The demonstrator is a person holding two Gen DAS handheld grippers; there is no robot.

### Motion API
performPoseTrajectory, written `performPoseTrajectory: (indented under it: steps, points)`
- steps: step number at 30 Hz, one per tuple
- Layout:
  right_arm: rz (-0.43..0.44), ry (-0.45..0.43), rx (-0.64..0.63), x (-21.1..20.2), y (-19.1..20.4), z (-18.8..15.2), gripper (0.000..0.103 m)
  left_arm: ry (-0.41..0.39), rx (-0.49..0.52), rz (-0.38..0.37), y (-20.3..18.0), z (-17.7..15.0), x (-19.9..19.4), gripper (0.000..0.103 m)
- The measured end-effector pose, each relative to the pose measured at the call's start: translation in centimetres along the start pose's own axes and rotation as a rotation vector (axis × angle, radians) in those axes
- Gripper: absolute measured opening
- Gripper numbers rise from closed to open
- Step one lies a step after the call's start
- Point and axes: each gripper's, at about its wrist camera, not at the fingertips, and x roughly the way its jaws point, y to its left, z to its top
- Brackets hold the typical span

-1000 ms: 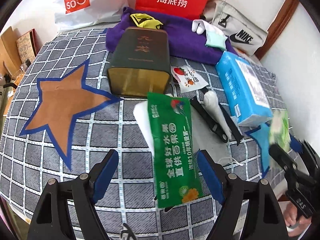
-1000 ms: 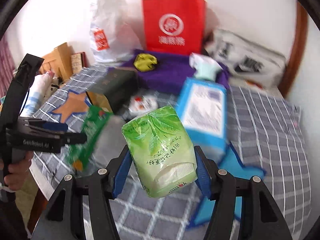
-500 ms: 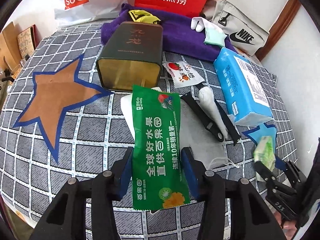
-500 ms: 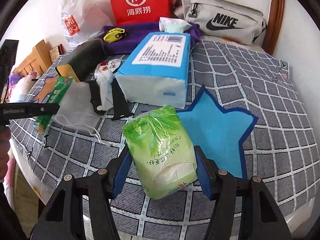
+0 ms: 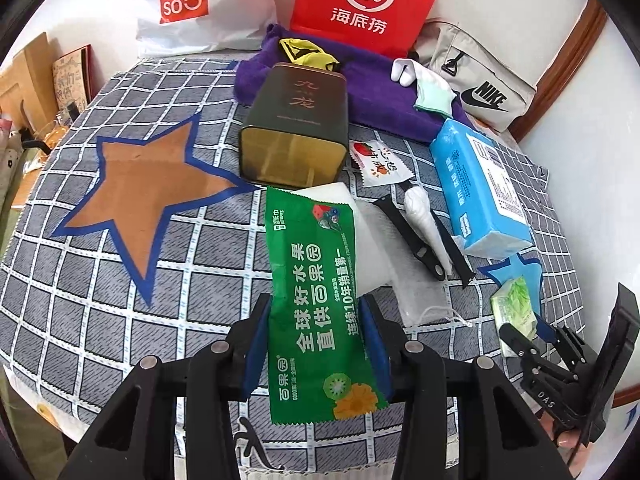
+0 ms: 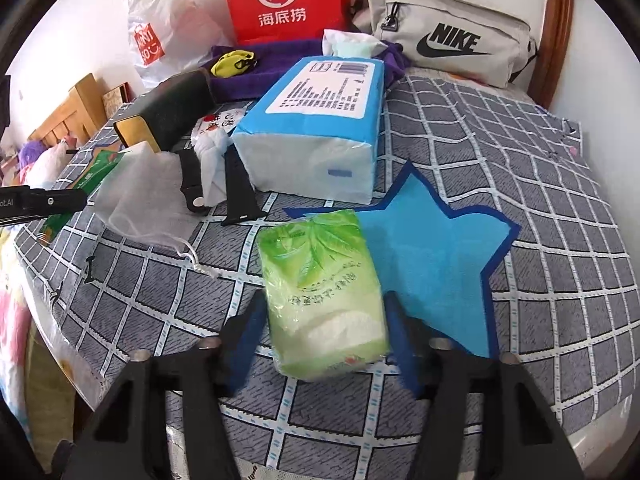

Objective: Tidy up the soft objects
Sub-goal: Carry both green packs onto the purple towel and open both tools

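My left gripper [image 5: 314, 346] is shut on a green wet-wipe packet [image 5: 316, 292], held over the checked cloth near the front edge. My right gripper [image 6: 324, 350] stands around a light green tissue pack [image 6: 324, 292] that lies at the left edge of the blue star [image 6: 436, 264]; its blurred jaws look slightly parted from the pack. The pack also shows in the left wrist view [image 5: 514, 310]. A big blue tissue pack [image 6: 316, 128] lies just behind the blue star. An orange star [image 5: 148, 188] is at the left.
A dark tin [image 5: 296, 124] lies behind the green packet. A white mesh pouch [image 5: 384, 256], black straps [image 5: 412, 236] and a small snack packet [image 5: 376, 162] lie mid-table. A purple towel [image 5: 372, 88], red bag [image 5: 360, 0], Miniso bag [image 5: 188, 0] and Nike pouch [image 6: 448, 36] line the back.
My left gripper shut on the green packet. My right gripper carried the light green pack down to the blue star's edge, and its jaws now look loosened.
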Motion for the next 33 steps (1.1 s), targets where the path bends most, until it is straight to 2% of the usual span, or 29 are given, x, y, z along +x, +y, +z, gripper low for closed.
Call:
performPoseTrajectory:
  steps: [7,13,20,33]
  points:
    - [0.021,-0.010,0.045,-1.5,-0.5,0.7,0.054,-0.008,-0.024,-0.027,0.7,0.2,-0.9,0.041]
    - [0.034,-0.060,0.057,-4.1,-0.7,3.0,0.054,-0.037,-0.035,-0.038,0.9,1.7,-2.1,0.041]
    - [0.058,-0.124,0.067,-6.5,-1.0,6.2,0.054,-0.068,-0.052,-0.050,0.9,4.3,-3.2,0.041]
    - [0.082,-0.188,0.038,-6.5,-0.6,13.0,0.054,-0.095,-0.059,-0.042,1.1,10.1,-3.1,0.041]
